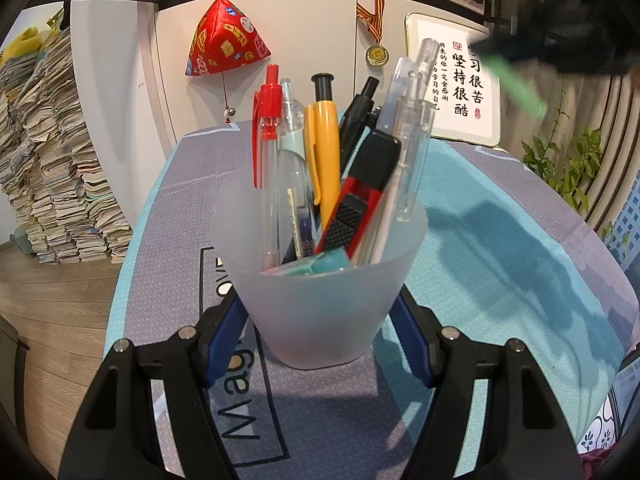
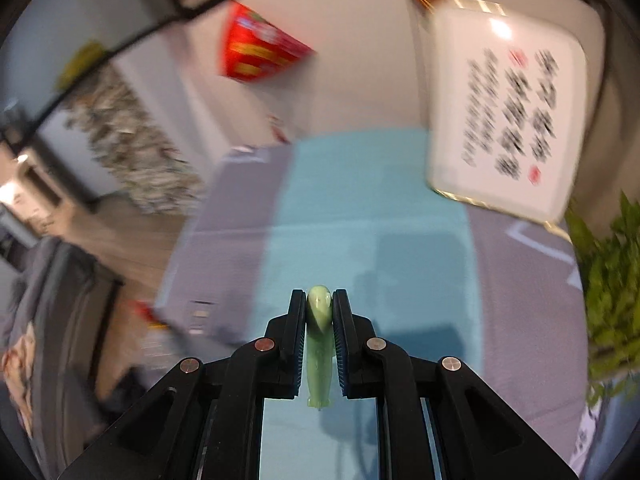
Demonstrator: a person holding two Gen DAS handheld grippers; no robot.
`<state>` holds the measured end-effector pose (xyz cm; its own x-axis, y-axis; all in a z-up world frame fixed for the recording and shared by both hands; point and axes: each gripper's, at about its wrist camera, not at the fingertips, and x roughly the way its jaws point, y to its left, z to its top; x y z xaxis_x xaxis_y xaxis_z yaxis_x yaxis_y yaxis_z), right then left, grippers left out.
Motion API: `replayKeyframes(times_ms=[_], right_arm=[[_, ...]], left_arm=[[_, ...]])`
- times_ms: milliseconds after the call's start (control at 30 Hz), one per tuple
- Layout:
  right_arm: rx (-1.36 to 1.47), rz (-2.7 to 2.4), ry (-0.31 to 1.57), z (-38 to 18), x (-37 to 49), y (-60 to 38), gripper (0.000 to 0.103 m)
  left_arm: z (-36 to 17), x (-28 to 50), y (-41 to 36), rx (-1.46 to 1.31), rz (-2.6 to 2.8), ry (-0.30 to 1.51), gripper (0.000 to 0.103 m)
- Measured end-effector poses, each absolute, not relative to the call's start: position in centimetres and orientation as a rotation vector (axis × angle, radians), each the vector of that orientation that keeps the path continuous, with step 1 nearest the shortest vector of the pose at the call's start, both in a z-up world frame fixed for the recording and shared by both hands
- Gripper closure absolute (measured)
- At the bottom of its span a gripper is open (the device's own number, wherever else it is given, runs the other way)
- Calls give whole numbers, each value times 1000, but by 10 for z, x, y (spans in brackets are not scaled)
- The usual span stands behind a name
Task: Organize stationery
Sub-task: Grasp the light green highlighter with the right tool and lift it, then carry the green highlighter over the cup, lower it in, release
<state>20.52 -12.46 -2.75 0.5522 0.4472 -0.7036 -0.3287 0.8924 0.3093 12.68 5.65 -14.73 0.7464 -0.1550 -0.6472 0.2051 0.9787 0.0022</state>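
A frosted plastic cup [image 1: 320,292] stands on the table, full of several pens, a yellow pen [image 1: 326,152], a red pen [image 1: 266,132] and a red-black utility knife [image 1: 360,200]. My left gripper [image 1: 316,320] is shut on the cup, its blue pads [image 1: 224,336] pressed on both sides of the cup's lower wall. My right gripper [image 2: 320,308] is shut on a light green pen [image 2: 319,340], held high above the table. That green pen also shows blurred in the left wrist view [image 1: 516,84], up and to the right of the cup.
A teal and grey cloth [image 1: 460,208] covers the table. A framed calligraphy board [image 1: 460,80] leans at the table's far edge. A red hanging ornament [image 1: 224,44] and a medal [image 1: 377,54] hang on the cabinet behind. Stacked papers [image 1: 52,160] stand at left, a plant [image 1: 568,160] at right.
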Motion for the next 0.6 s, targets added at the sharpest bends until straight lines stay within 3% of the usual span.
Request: replayKeyframes(times_ms=[200, 600], right_arm=[[55, 677, 782, 1, 170, -67, 89], [-10, 753, 823, -25, 170, -18, 89]], left_arm=[[-147, 126, 56, 77, -196, 700, 35], [-147, 126, 57, 76, -197, 701, 35]])
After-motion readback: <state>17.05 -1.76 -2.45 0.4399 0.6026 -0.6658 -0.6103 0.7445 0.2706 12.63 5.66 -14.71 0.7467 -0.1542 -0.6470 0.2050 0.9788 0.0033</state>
